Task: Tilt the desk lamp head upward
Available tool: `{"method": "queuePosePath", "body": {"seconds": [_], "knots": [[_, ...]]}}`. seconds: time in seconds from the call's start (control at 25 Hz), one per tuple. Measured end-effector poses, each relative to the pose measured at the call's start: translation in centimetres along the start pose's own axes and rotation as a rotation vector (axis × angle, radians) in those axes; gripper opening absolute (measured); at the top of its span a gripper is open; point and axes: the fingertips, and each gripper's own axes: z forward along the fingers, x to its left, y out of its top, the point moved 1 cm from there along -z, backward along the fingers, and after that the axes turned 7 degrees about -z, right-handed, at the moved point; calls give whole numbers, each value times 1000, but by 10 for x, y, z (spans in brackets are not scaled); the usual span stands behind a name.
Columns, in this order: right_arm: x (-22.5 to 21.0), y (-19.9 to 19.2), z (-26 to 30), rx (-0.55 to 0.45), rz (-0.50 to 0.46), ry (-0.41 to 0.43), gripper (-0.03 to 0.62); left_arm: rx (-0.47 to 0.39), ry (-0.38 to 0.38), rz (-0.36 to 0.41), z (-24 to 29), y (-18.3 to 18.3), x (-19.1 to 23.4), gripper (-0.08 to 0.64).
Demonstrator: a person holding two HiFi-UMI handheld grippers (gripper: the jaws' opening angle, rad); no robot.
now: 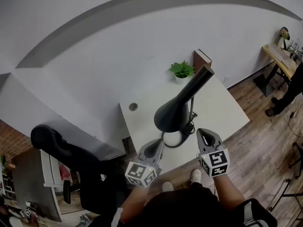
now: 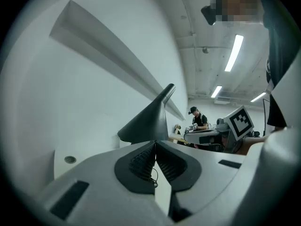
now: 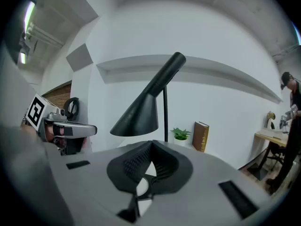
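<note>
On the white surface [image 1: 222,112], near its front edge, stands a black desk lamp [image 1: 185,109]. Its ring-shaped base [image 1: 173,139] lies flat, with a thin stem [image 3: 165,114] rising upright from it. The lamp head [image 1: 176,109], a cone ending in a narrow cylinder, sits at a slant: the wide mouth faces down and towards the person's left, and the cylinder end points up towards the far right.

Left claw [image 1: 159,143]: jaws closed tip to tip, nothing between them. It is held level just in front of the lamp base, left of it and clear of the lamp. Its own view shows the lamp head directly beyond the jaw tips.

Right claw [image 1: 201,132]: jaws closed, nothing between them. It points slightly downward at the surface's front edge, right of the base and near the foot of the stem; no contact with the lamp can be seen.

Other items noted: a potted plant [image 1: 182,70] and an upright brown book [image 1: 201,59] stand side by side at the far edge against the white wall. A round cable hole [image 1: 133,107] sits at the far left of the surface. A black office chair [image 1: 61,150] stands to the left on the wooden floor [image 1: 265,155]. A person [image 1: 289,93] in dark clothing stands at the far right.
</note>
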Motion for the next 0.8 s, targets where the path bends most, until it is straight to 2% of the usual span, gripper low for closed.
{"method": "queuePosePath", "body": {"seconds": [0.44, 0.64, 0.8], "knots": [[-3, -5, 5, 1, -19, 16, 0, 34, 26, 32, 6, -9, 1, 9], [-12, 5, 16, -36, -33, 12, 0, -55, -3, -45, 3, 8, -1, 11], [-21, 7, 21, -57, -16, -8, 0, -106, 2, -68, 3, 19, -1, 16]]}}
